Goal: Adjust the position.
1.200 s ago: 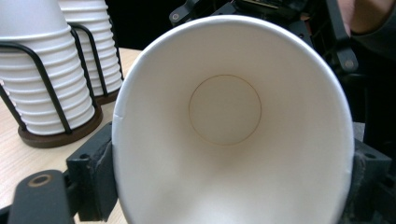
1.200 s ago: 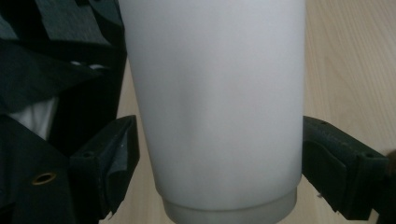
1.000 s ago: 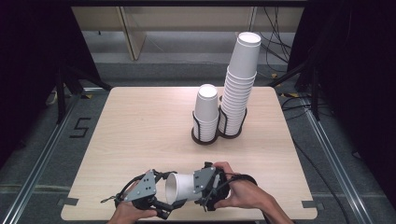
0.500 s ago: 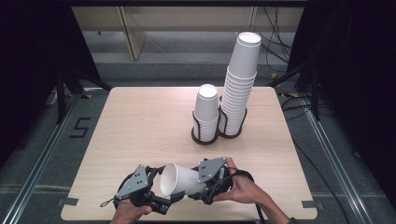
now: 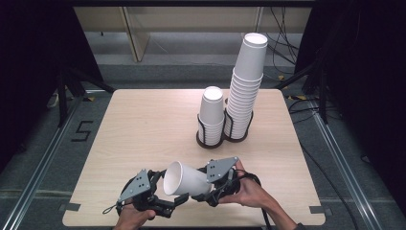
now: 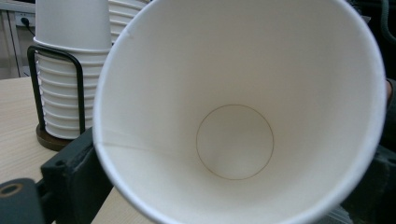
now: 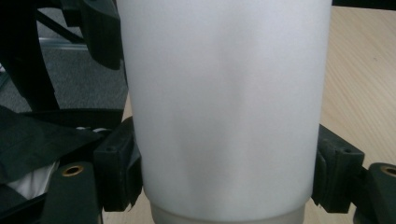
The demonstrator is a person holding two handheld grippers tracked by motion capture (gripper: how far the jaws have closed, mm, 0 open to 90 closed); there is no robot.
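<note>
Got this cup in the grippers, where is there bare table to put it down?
Bare wood runs along the table's whole left half, from the holder out to the left edge. A narrower strip lies right of the tall stack. Crowded: the near edge, with the cup held by the right gripper beside the left gripper.
</note>
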